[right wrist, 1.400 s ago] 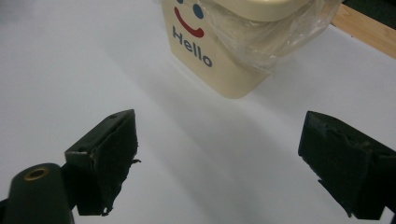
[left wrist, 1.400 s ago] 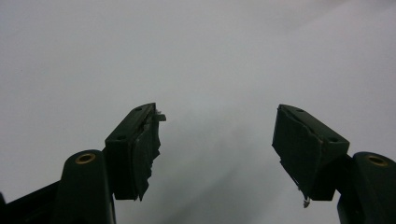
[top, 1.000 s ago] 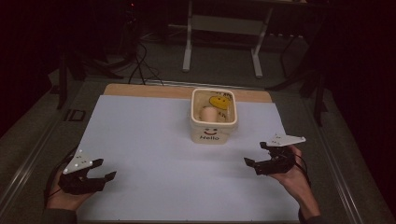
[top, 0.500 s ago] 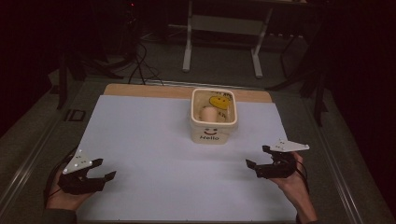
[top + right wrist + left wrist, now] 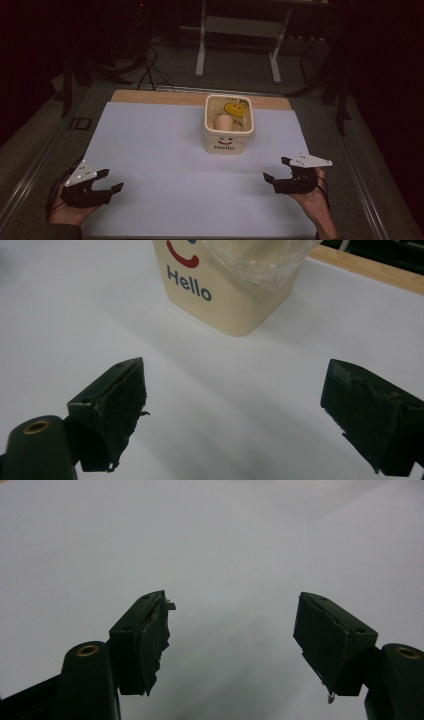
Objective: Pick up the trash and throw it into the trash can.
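I have the left gripper [image 5: 111,181] held low over the white sheet [image 5: 165,150] at the near left of the table, jaws spread wide with nothing between them; in the left gripper view its two black pads [image 5: 150,640] face each other across bare white surface. I have the right gripper [image 5: 277,170] at the near right, likewise spread and empty, with the person's hand [image 5: 312,200] under it. The cream container [image 5: 227,137], marked with a smiley and the word "Hello", stands upright ahead of the right gripper and off to its left, well apart from the fingertips; in the right gripper view it [image 5: 225,300] sits beyond the gap between the jaws, nearer the left-hand jaw, with no contact. A clear film [image 5: 260,260] covers its open top and folds down over its rim. Inside it, the high view shows a pale rounded item [image 5: 223,122] and a yellow item [image 5: 235,109] behind it; I cannot identify either. From the left gripper the container lies far ahead and to the right
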`<state>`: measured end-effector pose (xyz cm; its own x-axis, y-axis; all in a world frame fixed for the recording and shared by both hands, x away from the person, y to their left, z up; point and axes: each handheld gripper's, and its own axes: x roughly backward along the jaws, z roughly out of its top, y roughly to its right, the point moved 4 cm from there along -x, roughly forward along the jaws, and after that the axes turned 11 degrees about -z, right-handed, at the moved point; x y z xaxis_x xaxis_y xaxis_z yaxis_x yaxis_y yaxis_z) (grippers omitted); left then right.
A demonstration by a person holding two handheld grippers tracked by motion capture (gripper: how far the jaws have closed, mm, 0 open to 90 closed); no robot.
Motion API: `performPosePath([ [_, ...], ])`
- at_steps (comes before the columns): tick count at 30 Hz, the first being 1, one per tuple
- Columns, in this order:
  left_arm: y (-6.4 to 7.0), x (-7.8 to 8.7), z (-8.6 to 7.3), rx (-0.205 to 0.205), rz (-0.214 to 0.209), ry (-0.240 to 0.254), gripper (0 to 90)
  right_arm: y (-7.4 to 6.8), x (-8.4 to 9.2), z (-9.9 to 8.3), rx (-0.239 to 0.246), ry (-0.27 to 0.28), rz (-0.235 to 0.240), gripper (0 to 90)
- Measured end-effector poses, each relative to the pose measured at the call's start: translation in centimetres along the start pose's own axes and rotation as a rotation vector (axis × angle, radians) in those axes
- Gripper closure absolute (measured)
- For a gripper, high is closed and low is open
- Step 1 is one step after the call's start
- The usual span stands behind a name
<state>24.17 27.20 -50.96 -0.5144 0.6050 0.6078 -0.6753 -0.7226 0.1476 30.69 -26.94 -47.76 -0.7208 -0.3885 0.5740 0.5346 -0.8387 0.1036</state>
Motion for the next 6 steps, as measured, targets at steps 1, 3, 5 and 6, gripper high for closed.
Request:
performPosePath([
  [1, -0.03, 0.02, -0.01, 0.0, 0.0, -0.001, 30.2, -0.06, 0.0, 0.0, 0.003, 0.003, -0.001, 10.3],
  [3, -0.05, 0.02, -0.01, 0.0, 0.001, -0.001, 30.2, -0.1, -0.02, 0.0, 0.007, 0.003, 0.001, 10.3],
  [5, -0.07, 0.01, -0.01, -0.001, 0.002, -0.002, 30.2, -0.16, -0.04, -0.01, 0.01, 0.012, 0.003, 10.3],
  [6, -0.07, 0.01, -0.01, -0.001, 0.002, -0.002, 30.2, -0.14, -0.06, -0.02, 0.011, 0.014, 0.005, 10.3],
])
